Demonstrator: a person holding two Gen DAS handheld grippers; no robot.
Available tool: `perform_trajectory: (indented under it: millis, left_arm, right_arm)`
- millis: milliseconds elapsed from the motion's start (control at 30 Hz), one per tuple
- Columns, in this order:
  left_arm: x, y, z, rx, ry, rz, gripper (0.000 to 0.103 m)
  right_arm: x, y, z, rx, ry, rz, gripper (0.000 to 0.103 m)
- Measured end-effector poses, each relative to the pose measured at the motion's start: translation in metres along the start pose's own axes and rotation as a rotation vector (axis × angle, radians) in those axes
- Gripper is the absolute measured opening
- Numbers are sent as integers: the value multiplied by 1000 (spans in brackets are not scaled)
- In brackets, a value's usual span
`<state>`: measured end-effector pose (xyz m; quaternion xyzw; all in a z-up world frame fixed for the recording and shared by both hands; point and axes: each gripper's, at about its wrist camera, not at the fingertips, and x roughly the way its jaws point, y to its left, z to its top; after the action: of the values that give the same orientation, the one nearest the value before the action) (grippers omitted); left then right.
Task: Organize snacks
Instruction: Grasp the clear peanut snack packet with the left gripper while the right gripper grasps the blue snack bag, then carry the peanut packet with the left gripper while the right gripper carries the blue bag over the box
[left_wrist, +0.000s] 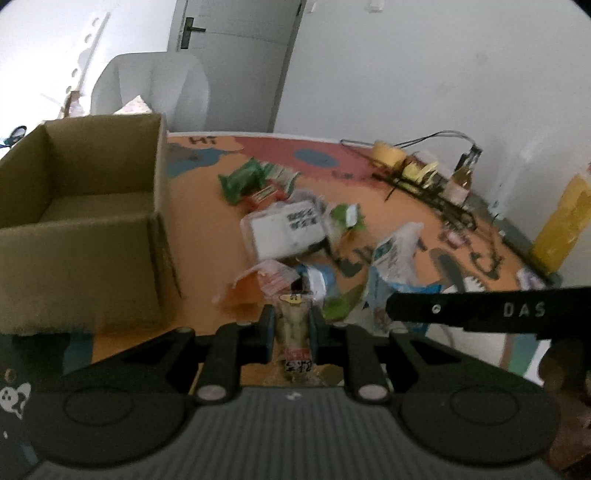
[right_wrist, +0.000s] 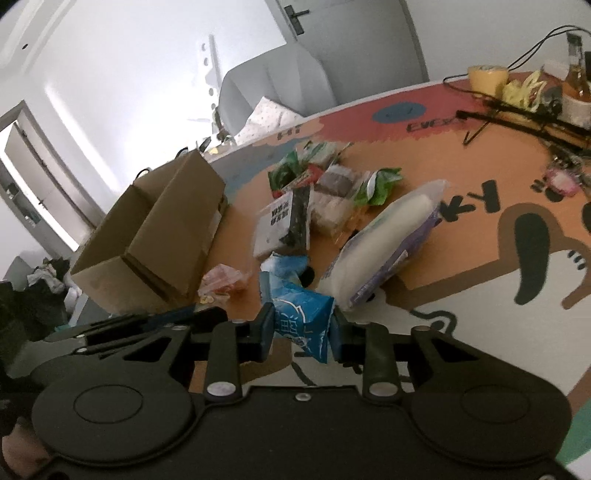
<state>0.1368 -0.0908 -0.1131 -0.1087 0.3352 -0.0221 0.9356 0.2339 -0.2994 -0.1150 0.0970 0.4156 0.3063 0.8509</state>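
Nearest the left wrist camera, the left gripper (left_wrist: 291, 326) is pinching a narrow clear snack packet (left_wrist: 294, 332) tight between its fingers (left_wrist: 269, 332). In the right wrist view the right gripper (right_wrist: 302, 325) is clamping a puffy blue snack bag (right_wrist: 304, 317), its fingers pressing the sides in.

Both packets are looking slippery: the slim one could be sliding out of so narrow a hold, and the blue bag, caught by one end, could be swinging or tearing as it travels.

Just beyond, the remaining snacks are lying heaped on the orange bench (left_wrist: 199, 229): a long white roll pack (right_wrist: 384, 236), a white boxed pack (left_wrist: 284, 229), and green wrappers (left_wrist: 243, 179) farther back. The open cardboard box (left_wrist: 81, 221) is standing to the left, its near wall likely needing to be cleared. At the far edge a black wire rack (left_wrist: 428, 184) with a yellow cup (left_wrist: 388, 153) is sitting well apart.
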Motion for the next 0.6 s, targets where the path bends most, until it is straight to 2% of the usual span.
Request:
perform_trajectory:
  millis: [333, 600]
  left_arm:
    - [-29, -1, 20, 16, -85, -53, 17]
    - [-52, 19, 29, 2, -146, -72, 17]
  right_arm:
    - [-20, 19, 11, -6, -65, -30, 28]
    - [-26, 38, 20, -14, -95, -37, 28]
